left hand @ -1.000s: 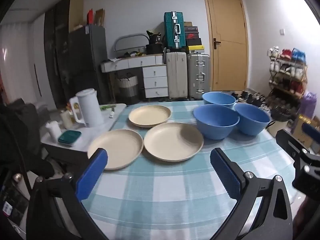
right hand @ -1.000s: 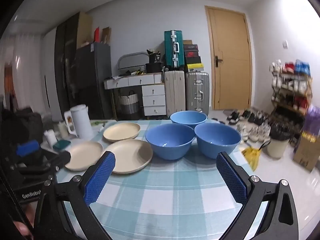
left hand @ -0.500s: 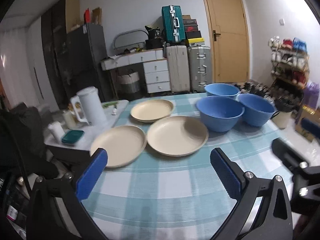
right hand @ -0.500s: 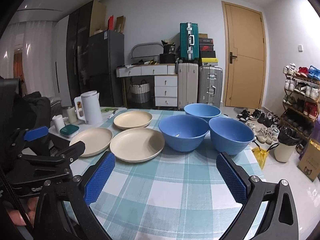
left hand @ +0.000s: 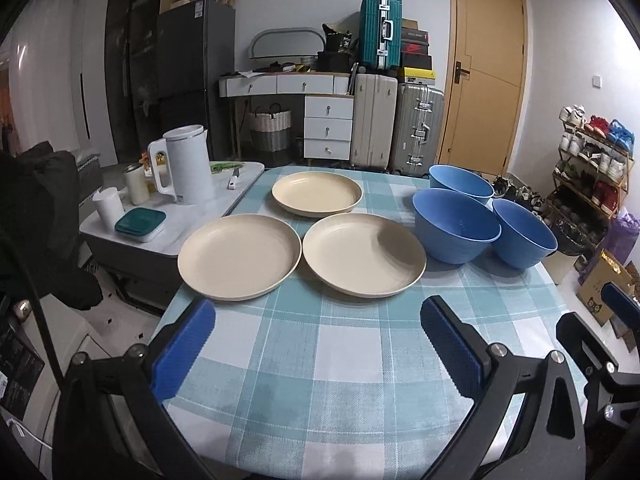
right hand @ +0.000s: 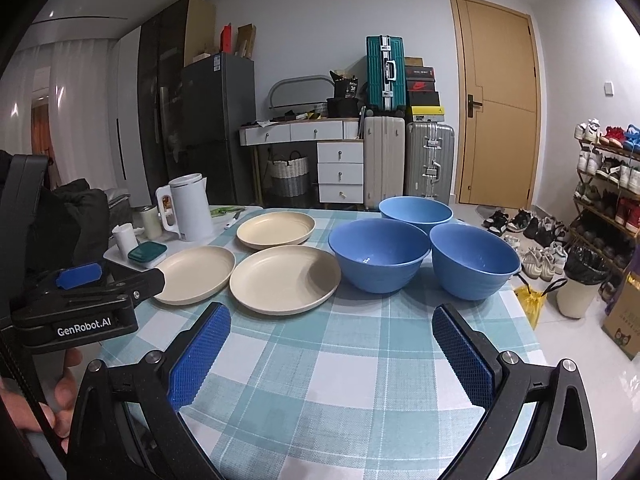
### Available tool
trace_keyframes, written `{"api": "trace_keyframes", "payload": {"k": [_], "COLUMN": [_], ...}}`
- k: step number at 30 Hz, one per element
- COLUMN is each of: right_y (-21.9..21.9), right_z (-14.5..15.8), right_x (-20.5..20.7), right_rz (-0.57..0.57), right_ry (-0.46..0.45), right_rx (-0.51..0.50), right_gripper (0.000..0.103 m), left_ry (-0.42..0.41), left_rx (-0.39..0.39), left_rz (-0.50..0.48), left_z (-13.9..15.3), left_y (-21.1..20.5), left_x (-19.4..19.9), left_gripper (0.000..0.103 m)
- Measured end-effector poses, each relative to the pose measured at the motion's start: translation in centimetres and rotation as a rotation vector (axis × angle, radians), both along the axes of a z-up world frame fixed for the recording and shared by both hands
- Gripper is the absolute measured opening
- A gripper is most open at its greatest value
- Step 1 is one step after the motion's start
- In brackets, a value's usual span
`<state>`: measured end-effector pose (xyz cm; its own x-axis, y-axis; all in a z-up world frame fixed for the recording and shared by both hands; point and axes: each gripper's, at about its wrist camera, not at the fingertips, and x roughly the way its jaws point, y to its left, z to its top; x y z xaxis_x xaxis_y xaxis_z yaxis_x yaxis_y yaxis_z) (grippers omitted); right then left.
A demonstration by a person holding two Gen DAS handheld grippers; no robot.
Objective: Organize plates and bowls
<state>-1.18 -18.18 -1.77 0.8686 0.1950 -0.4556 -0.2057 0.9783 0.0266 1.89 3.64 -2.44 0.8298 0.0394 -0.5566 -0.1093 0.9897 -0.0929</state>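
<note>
Left wrist view: left gripper (left hand: 316, 346) has its jaws spread wide, nothing between the blue pads (left hand: 182, 354); it hovers over the near part of the checked tablecloth (left hand: 344, 364). Just ahead of the left pad sits the near-left plate (left hand: 239, 257), beige, flat on the cloth. Ahead, btwn the pads: near-right plate (left hand: 363, 259), its rim just beside the near-left plate; can't tell if the rims touch. Further ahead, beyond both, far plate (left hand: 317, 193). Ahead-right of the right pad: 3 blue bowls, upright, clustered tight: front bowl (left hand: 456, 231), right bowl (left hand: 524, 238), back bowl (left hand: 461, 183). Rims look touching or nearly so.

Right wrist view: right gripper (right hand: 331, 354) also wide open, empty, over the cloth on the near side. Front bowl is ahead btwn its pads, right bowl ahead of the right pad, plates ahead-left.

Left of the left gripper, off the table: side table (left hand: 176, 229) w/ white kettle (left hand: 182, 170), teal-lidded box (left hand: 140, 224), white cup (left hand: 108, 207). A person's hand (right hand: 60, 396) holds the left gripper's grip.
</note>
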Motion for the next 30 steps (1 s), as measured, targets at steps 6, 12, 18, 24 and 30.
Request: {"api": "trace_keyframes", "payload": {"k": [6,12,18,24,30], "right_y": [-0.4,-0.8,-1.0,-0.6,0.5], "right_z": [-0.3,0.0,0.3,0.4,1.8], "right_x": [0.3,0.1,-0.2,-0.4,-0.2], "right_rz": [-0.017,-0.070,-0.086,-0.081,0.013], "right_ry": [0.025,0.002,-0.015,-0.035,-0.040], "right_rx": [0.026,0.023,0.030,0.018,0.024], "right_gripper": [0.103,0.103,0.103,0.103,0.103], "left_ry": [0.008,0.014,0.006,-0.013,-0.014], "left_rx": [0.019,0.002,0.010,0.015,0.048], "left_rz": [-0.020,-0.035,-0.049,-0.045,-0.066], "left_z": [0.2,0.0,0.1,0.2,1.2], "left_y": [-0.4,-0.4,-0.7,-0.6,0.2], "left_x": [-0.2,-0.1,-0.4,-0.6,0.6], "left_gripper": [0.103,0.103,0.103,0.103,0.103]}}
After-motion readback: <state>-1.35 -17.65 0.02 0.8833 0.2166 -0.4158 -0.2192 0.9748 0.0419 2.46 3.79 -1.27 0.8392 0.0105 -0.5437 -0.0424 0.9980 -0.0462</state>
